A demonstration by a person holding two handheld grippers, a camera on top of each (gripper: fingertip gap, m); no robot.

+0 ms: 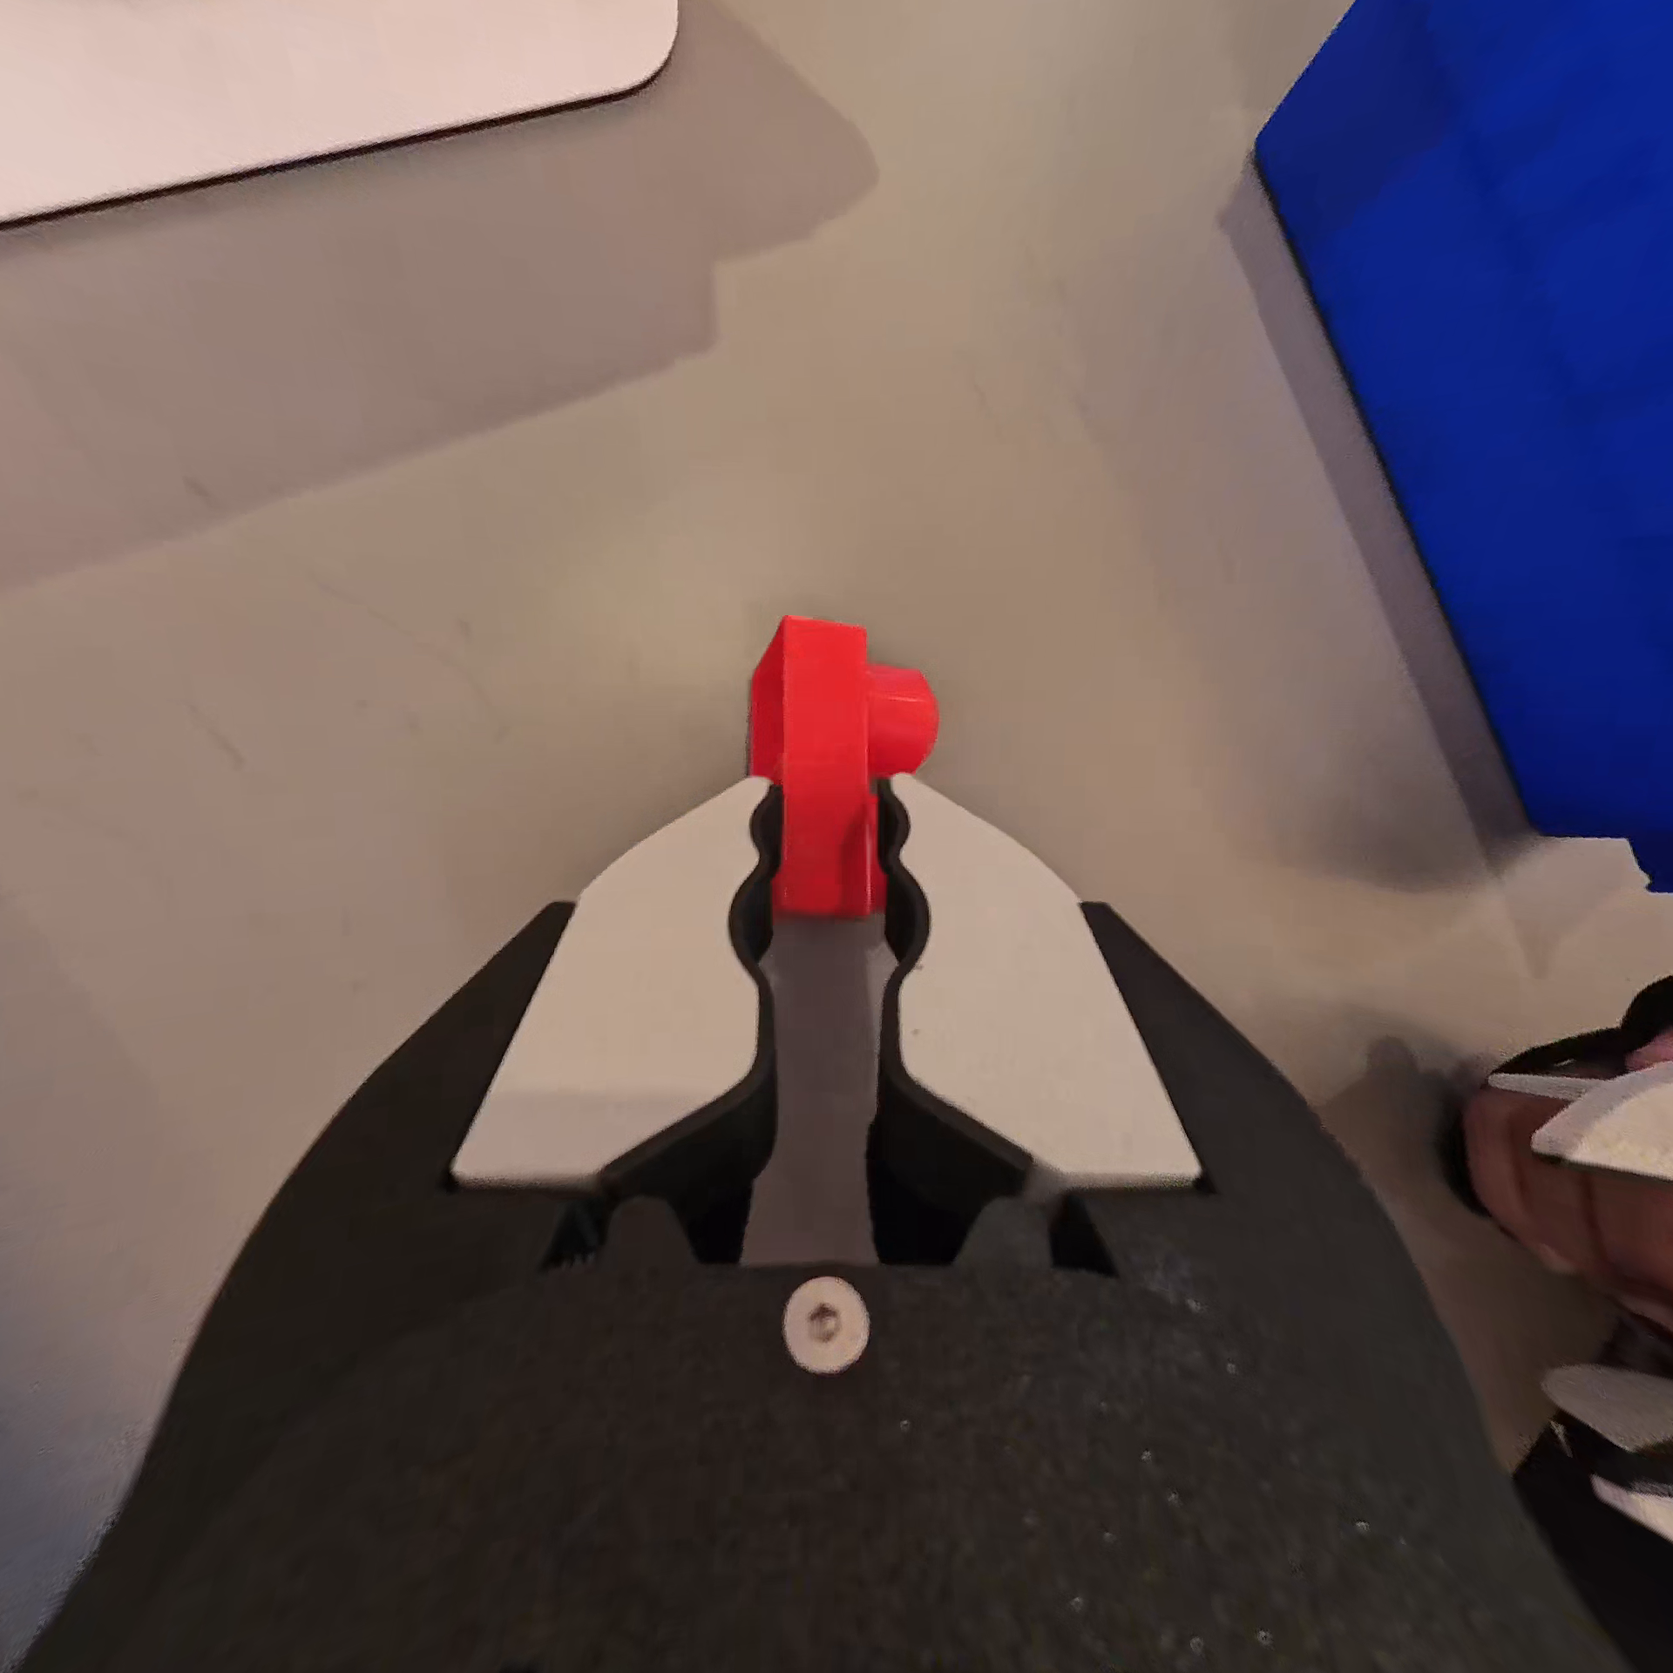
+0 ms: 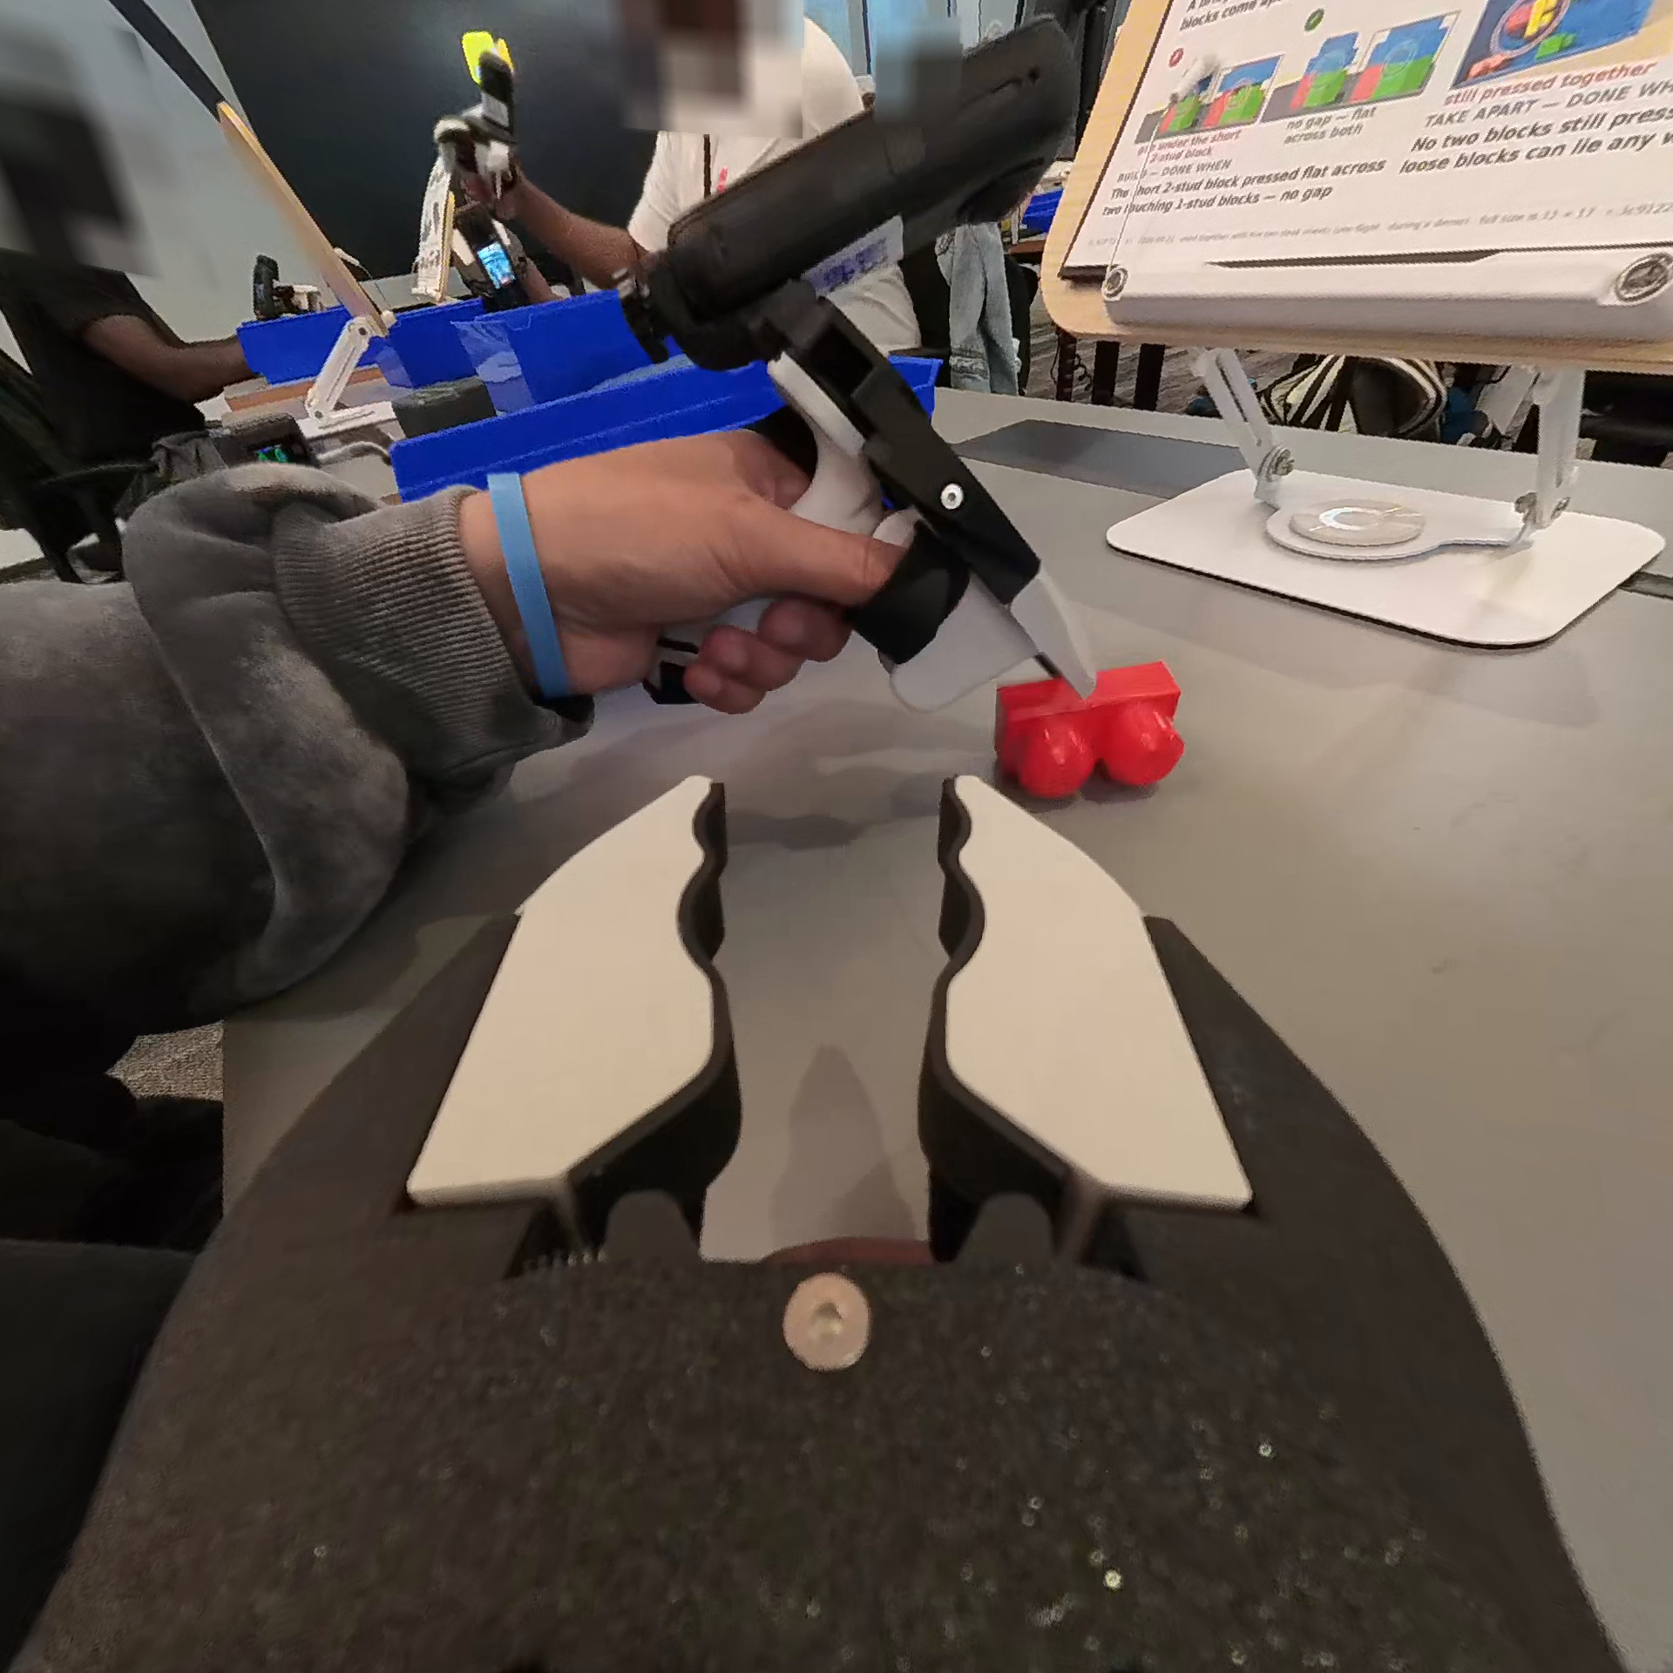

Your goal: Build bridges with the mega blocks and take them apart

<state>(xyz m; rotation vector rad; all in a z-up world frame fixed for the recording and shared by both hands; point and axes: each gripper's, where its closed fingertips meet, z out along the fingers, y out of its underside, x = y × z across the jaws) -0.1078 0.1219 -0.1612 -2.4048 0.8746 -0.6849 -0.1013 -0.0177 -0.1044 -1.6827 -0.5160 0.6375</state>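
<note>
A red two-stud block (image 2: 1091, 729) lies on its side on the grey table, studs pointing toward the right wrist camera. My left gripper (image 1: 826, 792) is shut on this red block (image 1: 828, 769), pinching it across its thin body with the studs to the right. In the right wrist view the left gripper (image 2: 1073, 679) comes down on the block from the upper left, held by a hand in a grey sleeve (image 2: 272, 688). My right gripper (image 2: 833, 797) is open and empty, low over the table, a short way in front of the block.
A white stand base (image 2: 1376, 561) carrying an instruction board (image 2: 1376, 136) is at the back right; its base also shows in the left wrist view (image 1: 317, 81). Blue bins (image 2: 588, 416) stand behind the left hand, and one bin (image 1: 1494, 407) is right of the block. People work at tables beyond.
</note>
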